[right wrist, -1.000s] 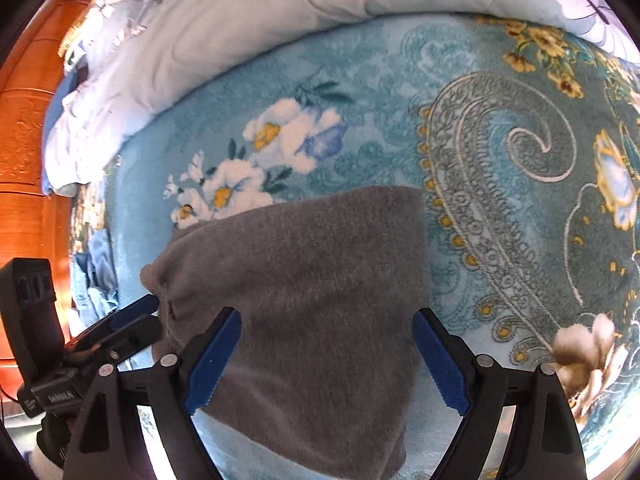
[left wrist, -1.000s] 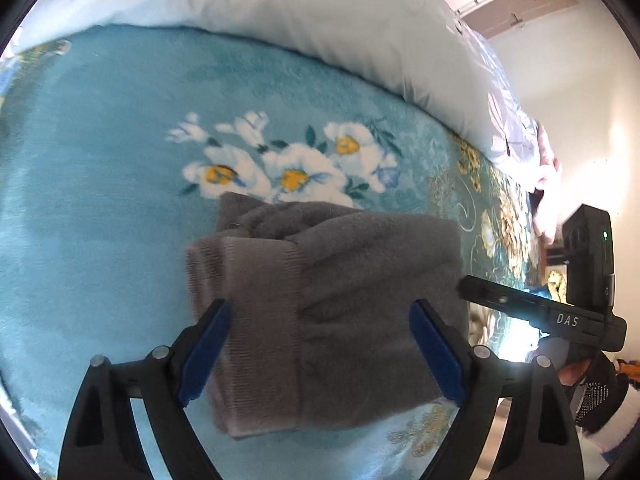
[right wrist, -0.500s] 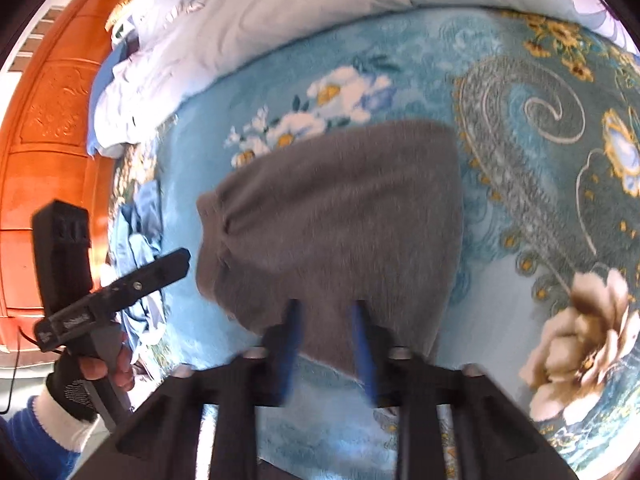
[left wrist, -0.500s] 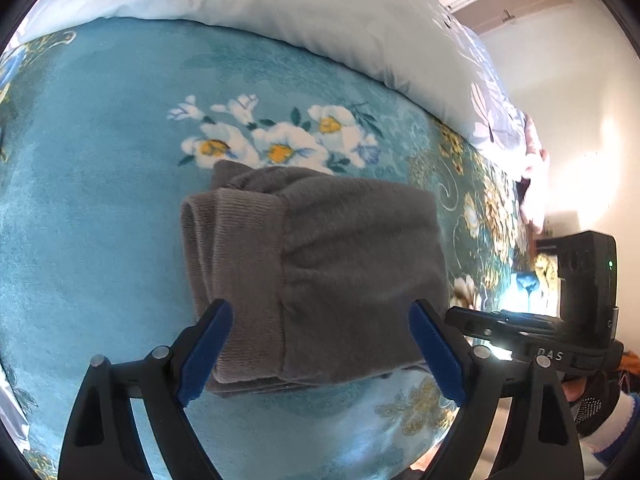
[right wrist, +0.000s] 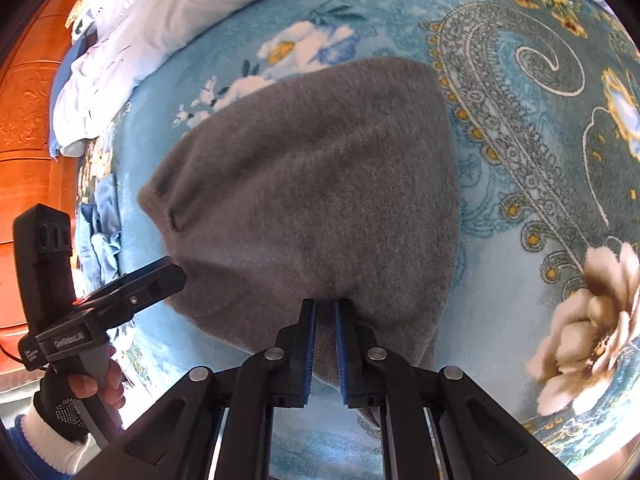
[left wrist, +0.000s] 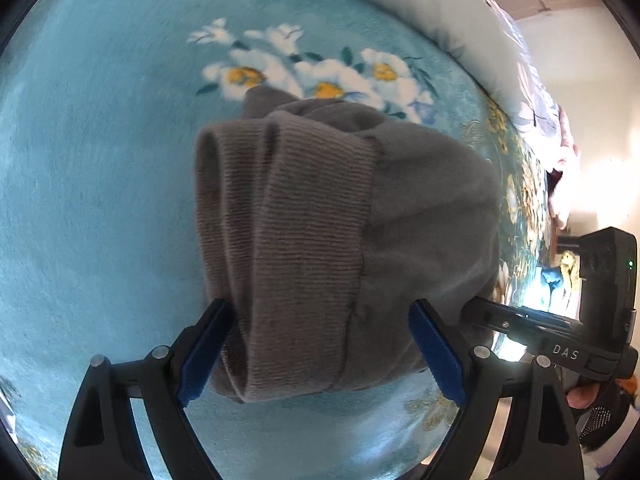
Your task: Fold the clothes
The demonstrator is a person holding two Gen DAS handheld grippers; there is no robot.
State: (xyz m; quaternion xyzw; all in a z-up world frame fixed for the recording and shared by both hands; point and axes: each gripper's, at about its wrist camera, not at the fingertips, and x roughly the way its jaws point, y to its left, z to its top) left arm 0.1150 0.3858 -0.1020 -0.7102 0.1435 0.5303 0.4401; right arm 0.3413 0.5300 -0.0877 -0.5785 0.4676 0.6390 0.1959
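Note:
A folded grey knit garment point(left wrist: 352, 240) lies on the teal floral blanket point(left wrist: 100, 200). Its ribbed cuff end point(left wrist: 288, 220) faces my left gripper point(left wrist: 320, 344), which is open, with its blue pads point(left wrist: 204, 352) on either side of that ribbed end. In the right wrist view the garment point(right wrist: 320, 184) fills the middle. My right gripper point(right wrist: 325, 310) is shut on the garment's near edge, and cloth bunches between its blue pads point(right wrist: 310, 344). Each gripper shows in the other's view: the right one point(left wrist: 552, 332) and the left one point(right wrist: 132, 292), held by a gloved hand point(right wrist: 76, 392).
A pale duvet point(right wrist: 168, 12) is heaped along the far side of the bed. Orange-brown wooden furniture point(right wrist: 28, 128) stands at the left. Crumpled blue clothes point(right wrist: 98, 232) lie by the blanket's left edge. The paisley blanket point(right wrist: 540, 160) stretches to the right.
My right gripper went from wide open to shut on the garment's near edge. My left gripper moved in closer to the ribbed end and stayed open.

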